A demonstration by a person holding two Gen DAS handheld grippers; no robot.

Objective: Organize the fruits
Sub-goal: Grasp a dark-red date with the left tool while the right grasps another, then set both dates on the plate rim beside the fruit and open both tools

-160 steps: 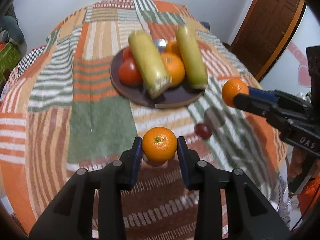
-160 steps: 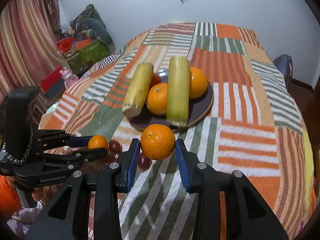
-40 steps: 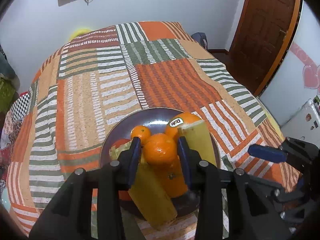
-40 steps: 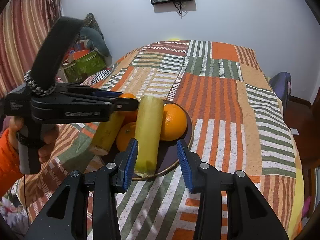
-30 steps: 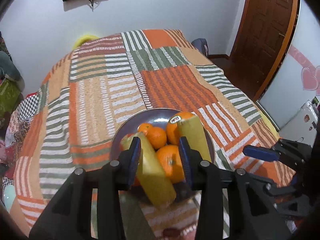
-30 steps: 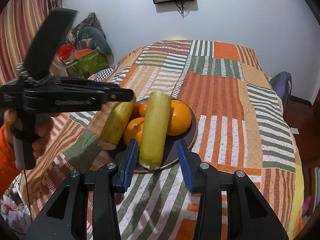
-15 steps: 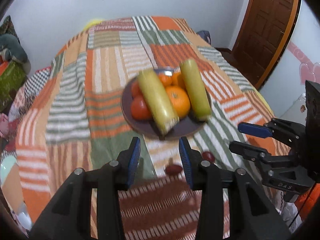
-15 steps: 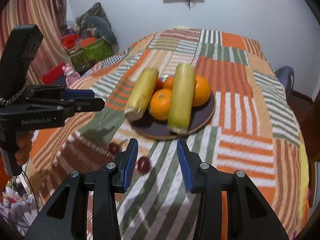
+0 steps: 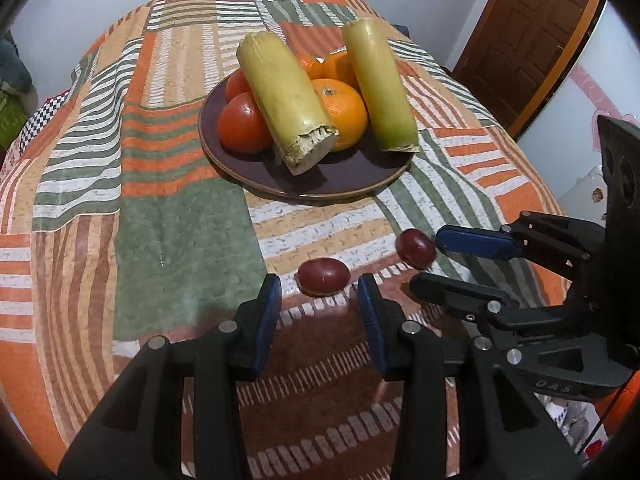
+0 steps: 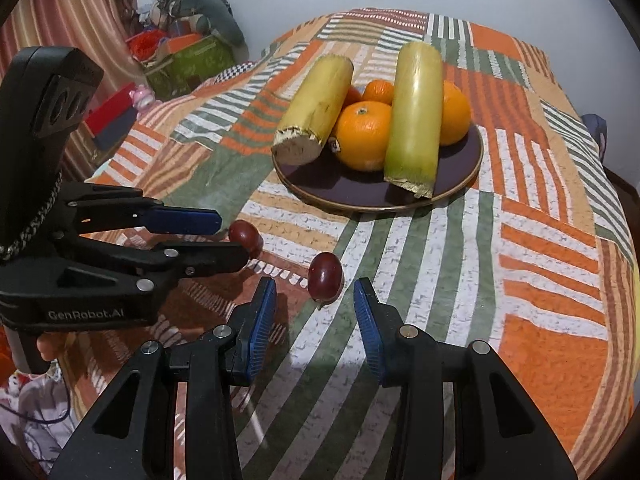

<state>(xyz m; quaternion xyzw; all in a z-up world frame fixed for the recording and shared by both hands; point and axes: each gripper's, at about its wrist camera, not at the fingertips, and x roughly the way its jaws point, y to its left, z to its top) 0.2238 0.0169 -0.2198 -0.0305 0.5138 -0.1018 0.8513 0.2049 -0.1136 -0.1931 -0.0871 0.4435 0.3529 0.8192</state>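
Two small dark red fruits lie on the striped patchwork cloth in front of a dark plate [image 9: 304, 188] [image 10: 360, 196]. The plate holds oranges [image 9: 344, 114], tomatoes [image 9: 242, 124] and two thick yellow-green stalks [image 9: 286, 100]. One red fruit [image 9: 323, 276] [image 10: 245, 236] sits just ahead of my left gripper [image 9: 320, 292] [image 10: 232, 236], level with its fingertips and untouched. The other red fruit [image 9: 415, 248] [image 10: 326, 276] lies just beyond the tips of my right gripper [image 10: 314, 292] [image 9: 426, 260]. Both grippers are open and hold nothing.
The cloth [image 9: 180, 220] slopes away at its edges. A brown door [image 9: 520, 40] stands at the back right. Boxes and soft clutter [image 10: 184, 60] and a curtain [image 10: 60, 20] lie off the left side. A person's hand [image 10: 44, 346] grips the left gripper's handle.
Each gripper earlier held an orange; those now lie on the plate. Both grippers have drawn back from the plate and dropped toward the two red fruits.
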